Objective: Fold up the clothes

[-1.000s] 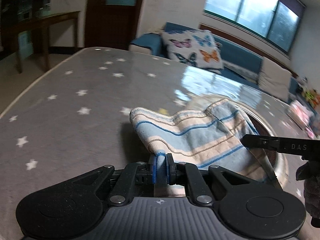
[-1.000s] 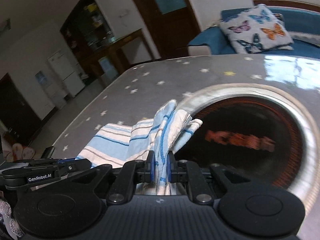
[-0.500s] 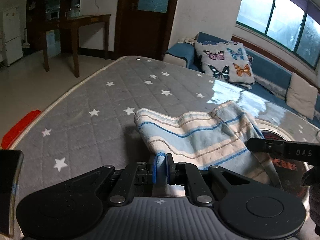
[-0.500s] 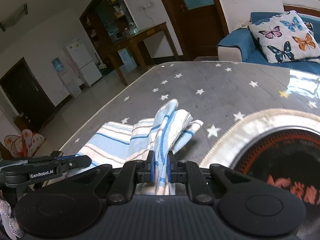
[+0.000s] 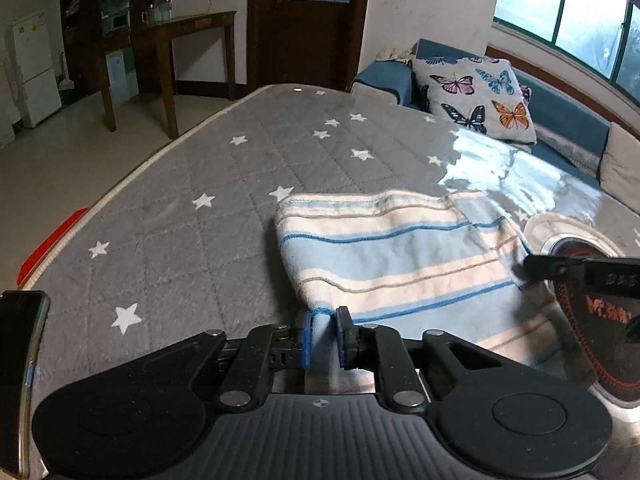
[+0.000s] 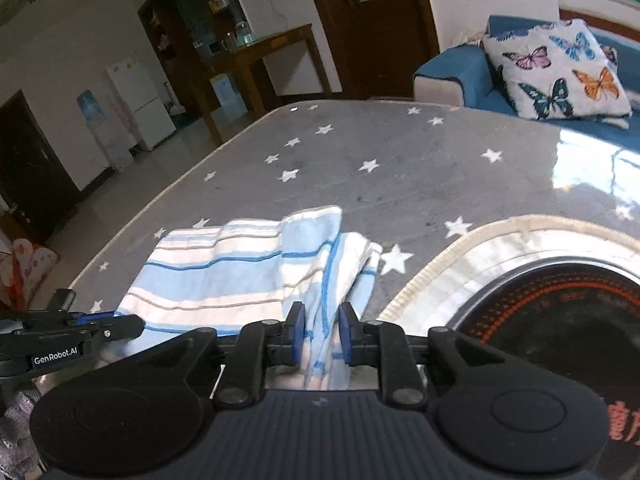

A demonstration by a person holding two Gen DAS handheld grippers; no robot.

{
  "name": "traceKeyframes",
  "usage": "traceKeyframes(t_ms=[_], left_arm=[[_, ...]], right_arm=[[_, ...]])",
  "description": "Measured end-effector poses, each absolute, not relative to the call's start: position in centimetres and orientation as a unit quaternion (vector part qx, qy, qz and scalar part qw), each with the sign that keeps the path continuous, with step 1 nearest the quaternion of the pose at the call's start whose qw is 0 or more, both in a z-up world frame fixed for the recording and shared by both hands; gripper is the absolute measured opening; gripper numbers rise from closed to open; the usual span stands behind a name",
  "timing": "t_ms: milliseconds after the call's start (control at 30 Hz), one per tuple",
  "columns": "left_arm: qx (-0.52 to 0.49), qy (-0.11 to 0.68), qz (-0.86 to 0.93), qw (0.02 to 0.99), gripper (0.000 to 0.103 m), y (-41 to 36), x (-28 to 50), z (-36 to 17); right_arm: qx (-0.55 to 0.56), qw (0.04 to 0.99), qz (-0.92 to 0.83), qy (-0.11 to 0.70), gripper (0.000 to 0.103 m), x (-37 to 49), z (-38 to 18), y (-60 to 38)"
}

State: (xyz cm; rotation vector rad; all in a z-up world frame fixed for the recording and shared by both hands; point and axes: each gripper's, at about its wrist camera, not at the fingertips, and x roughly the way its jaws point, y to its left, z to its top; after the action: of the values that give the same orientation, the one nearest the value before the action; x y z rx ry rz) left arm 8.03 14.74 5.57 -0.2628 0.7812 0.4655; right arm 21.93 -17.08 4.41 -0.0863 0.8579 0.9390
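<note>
A towel (image 5: 400,256) with blue, white and tan stripes lies folded and flat on the grey star-patterned table cover (image 5: 180,220). My left gripper (image 5: 324,334) is shut on the towel's near left corner. In the right wrist view the towel (image 6: 224,272) has a bunched right end that runs between the pads of my right gripper (image 6: 321,334). Those jaws stand slightly apart and the cloth is loose between them. The right gripper's finger (image 5: 560,268) reaches in over the towel's right end. The left gripper (image 6: 120,324) shows low at the towel's left corner.
A round dark glass panel (image 6: 560,320) with orange print and a pale rim is set into the table just right of the towel. A phone (image 5: 16,380) stands at the near left. A blue sofa with a butterfly pillow (image 5: 476,96) lies beyond the table's far edge.
Both grippers carried the towel leftwards off the round panel and lowered it flat onto the table. The right jaws have parted a little.
</note>
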Motion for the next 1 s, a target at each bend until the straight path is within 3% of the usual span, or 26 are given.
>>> traceKeyframes(t_ms=[67, 133, 633, 767, 1000], left_arm=[[-0.123, 0.378, 0.229, 0.889, 0.036, 14.7, 7.9, 5.5], [-0.120, 0.379, 0.233, 0.887, 0.046, 14.7, 7.8, 5.4], [-0.114, 0.393, 0.227, 0.884, 0.057, 12.5, 4.2, 4.4], [-0.118, 0.390, 0.229, 0.884, 0.070, 12.0, 3.2, 4.3], [-0.121, 0.393, 0.235, 0.881, 0.076, 11.4, 2.1, 3.9]], right_arm=[[-0.047, 0.803, 0.447, 0.392, 0.019, 21.6, 5.0, -17.4], [-0.057, 0.798, 0.460, 0.385, 0.019, 20.9, 5.7, -17.7], [-0.133, 0.769, 0.504, 0.370, 0.018, 14.6, 4.7, -19.8], [-0.140, 0.780, 0.499, 0.352, 0.019, 13.3, 4.9, -20.6], [-0.132, 0.790, 0.486, 0.350, 0.019, 12.8, 3.8, -20.9]])
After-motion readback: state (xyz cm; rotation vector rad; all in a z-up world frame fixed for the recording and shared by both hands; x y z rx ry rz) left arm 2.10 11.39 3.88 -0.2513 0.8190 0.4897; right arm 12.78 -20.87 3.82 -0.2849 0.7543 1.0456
